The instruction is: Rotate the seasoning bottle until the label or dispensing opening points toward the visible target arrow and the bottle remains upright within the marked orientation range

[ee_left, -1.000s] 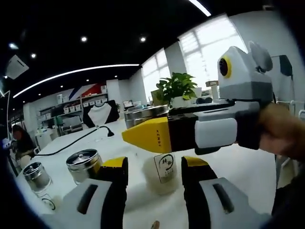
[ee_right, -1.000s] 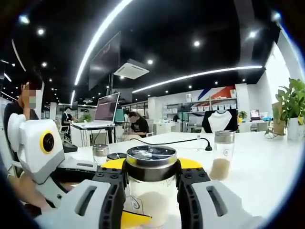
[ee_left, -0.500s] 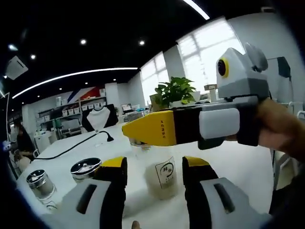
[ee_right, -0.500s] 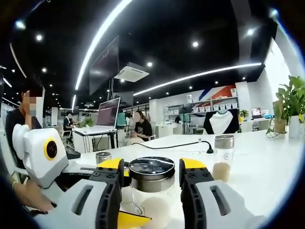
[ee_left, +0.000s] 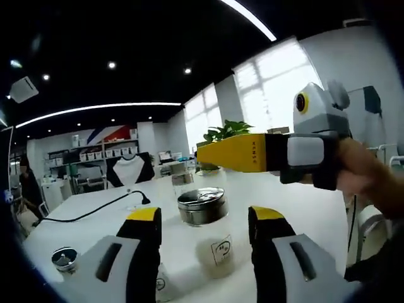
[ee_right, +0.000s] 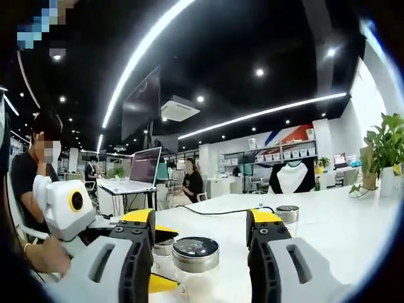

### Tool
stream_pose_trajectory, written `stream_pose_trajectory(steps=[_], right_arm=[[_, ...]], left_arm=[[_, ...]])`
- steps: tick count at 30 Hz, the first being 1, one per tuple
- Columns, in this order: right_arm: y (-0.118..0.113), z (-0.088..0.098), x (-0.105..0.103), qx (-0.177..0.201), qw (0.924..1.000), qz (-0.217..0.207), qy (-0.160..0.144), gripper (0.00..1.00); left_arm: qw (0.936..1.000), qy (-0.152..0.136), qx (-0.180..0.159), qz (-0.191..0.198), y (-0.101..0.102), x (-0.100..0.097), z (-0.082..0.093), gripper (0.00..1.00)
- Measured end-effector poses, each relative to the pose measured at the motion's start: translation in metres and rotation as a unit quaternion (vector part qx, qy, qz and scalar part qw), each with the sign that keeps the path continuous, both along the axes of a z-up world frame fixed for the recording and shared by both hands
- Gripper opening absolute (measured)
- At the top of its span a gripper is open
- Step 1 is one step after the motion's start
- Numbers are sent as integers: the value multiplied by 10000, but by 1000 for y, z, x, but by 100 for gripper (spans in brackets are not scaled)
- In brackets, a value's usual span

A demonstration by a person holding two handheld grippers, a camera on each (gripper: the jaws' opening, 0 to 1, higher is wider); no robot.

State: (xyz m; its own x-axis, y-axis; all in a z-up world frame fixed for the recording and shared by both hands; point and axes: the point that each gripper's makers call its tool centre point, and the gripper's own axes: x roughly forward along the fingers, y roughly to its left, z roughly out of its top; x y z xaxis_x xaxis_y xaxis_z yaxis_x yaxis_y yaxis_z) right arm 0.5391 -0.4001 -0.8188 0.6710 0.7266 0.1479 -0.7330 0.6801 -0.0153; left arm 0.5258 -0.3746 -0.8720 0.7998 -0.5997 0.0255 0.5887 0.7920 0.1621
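The seasoning bottle (ee_left: pixel 210 237) stands upright on the white worktop (ee_left: pixel 315 221), between and just ahead of the left tool (ee_left: pixel 205 218), whose jaws gape with nothing in them. The right tool (ee_right: pixel 201 221) is likewise spread wide above the bottle, gripping nothing. This looks like a release between turns; next, close on the lid and twist. No target arrow is visible.

Both tongs (ee_left: pixel 205 218) (ee_right: pixel 201 218) wide apart

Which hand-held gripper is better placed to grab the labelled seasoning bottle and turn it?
Probably the left hand-held gripper. The seasoning bottle stands upright between its open jaws, label facing it. The right hand-held gripper sits above the lid, jaws open.
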Motion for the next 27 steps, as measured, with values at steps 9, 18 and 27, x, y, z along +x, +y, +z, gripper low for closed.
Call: stream_pose_trajectory(steps=[9, 18, 27], right_arm=[[-25, -6, 17, -278, 9992, -295, 29, 59], [-33, -18, 24, -279, 9984, -431, 222, 60], [-42, -20, 42, -318, 9976, -556, 260, 60]], left_arm=[[9995, 94, -284, -134, 10, 3, 8, 93], [9994, 196, -37, -279, 4, 1, 1, 94], [9983, 257, -290, -443, 6, -2, 10, 94]])
